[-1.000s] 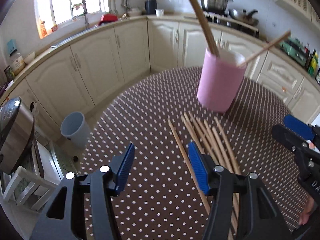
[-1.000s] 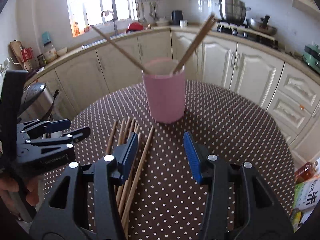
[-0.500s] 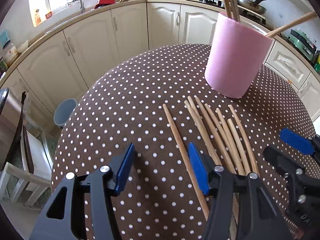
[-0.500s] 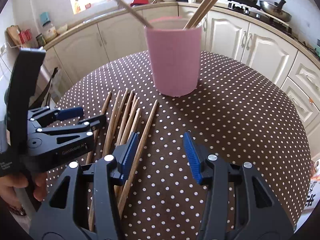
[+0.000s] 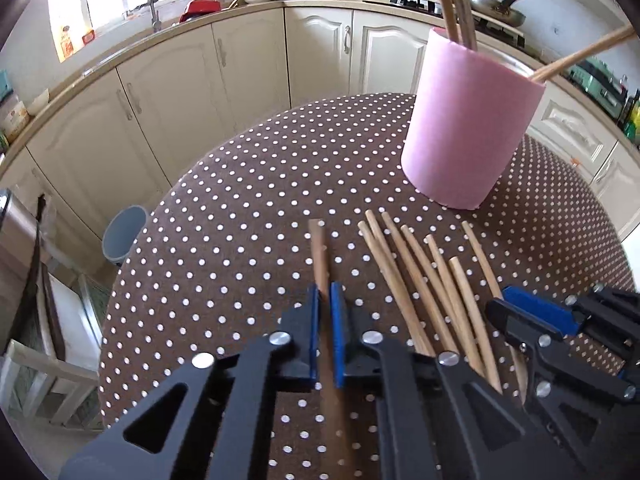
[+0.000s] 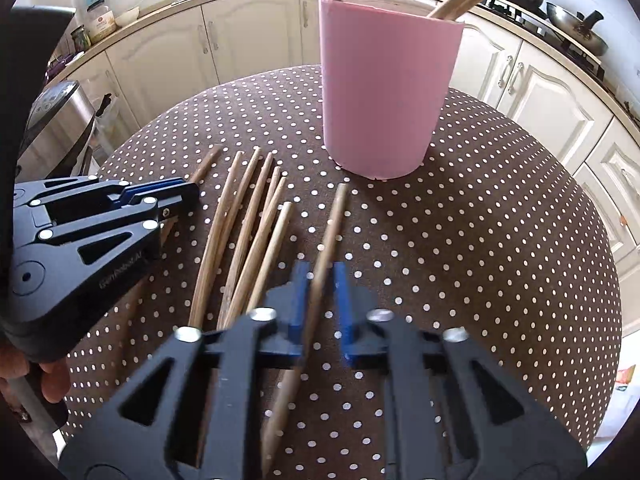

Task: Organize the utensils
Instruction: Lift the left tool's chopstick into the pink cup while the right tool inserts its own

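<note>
Where jaws gaped, each tool [image 5: 324,304] [image 6: 318,280] now grips a chopstick [image 5: 319,248] [image 6: 330,232].

Bright daylight from the window [image 5: 120,4], blown out; fisheye-bent, dark corners

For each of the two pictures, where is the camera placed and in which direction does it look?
Left wrist view: sits on the left tongs, looks down and forward over the dotted tablecloth; its jaws have just closed on the leftmost chopstick; right tongs at right edge.
Right wrist view: sits on the right tongs, same direction; jaws have just closed around the rightmost chopstick; left tongs and a hand at left.
Shared: pink cup with chopsticks inside, loose chopsticks, cabinets.
</note>
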`<state>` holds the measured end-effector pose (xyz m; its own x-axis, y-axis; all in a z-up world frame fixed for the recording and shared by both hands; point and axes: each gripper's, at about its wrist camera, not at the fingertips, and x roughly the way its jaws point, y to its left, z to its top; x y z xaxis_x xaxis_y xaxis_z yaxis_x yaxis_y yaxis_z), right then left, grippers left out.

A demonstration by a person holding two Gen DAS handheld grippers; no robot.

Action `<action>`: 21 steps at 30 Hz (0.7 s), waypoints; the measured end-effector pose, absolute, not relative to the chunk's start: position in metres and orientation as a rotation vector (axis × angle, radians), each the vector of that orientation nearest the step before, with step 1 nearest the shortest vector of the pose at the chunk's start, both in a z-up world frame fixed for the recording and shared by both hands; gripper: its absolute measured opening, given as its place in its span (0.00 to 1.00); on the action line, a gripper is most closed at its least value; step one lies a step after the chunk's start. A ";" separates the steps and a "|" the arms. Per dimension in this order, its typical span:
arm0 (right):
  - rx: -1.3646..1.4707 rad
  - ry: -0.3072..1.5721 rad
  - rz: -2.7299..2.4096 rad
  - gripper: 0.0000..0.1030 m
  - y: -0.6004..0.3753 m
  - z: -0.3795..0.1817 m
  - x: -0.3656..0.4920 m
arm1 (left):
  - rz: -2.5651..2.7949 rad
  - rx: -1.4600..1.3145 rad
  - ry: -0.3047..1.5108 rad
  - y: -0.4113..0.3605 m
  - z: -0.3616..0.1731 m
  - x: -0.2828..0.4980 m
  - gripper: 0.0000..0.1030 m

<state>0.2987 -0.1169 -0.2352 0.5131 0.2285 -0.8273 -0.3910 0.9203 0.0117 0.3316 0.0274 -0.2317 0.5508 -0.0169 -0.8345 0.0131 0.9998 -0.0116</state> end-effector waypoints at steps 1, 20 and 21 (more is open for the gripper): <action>-0.185 0.965 0.376 0.08 -0.115 -0.235 0.299 | -0.023 -0.015 0.988 0.027 -0.232 0.330 0.06; -0.051 0.759 0.440 0.06 -0.144 -0.145 0.260 | -0.176 -0.030 0.779 0.011 -0.130 0.265 0.06; -0.043 0.743 0.445 0.06 -0.147 -0.139 0.258 | -0.186 -0.035 0.764 0.010 -0.125 0.261 0.06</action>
<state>0.2580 -0.1466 -0.1388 0.6482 0.3762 -0.6620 -0.4062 0.9063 0.1172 0.2613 0.0104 -0.1248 0.7062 -0.1801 -0.6847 0.1546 0.9830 -0.0991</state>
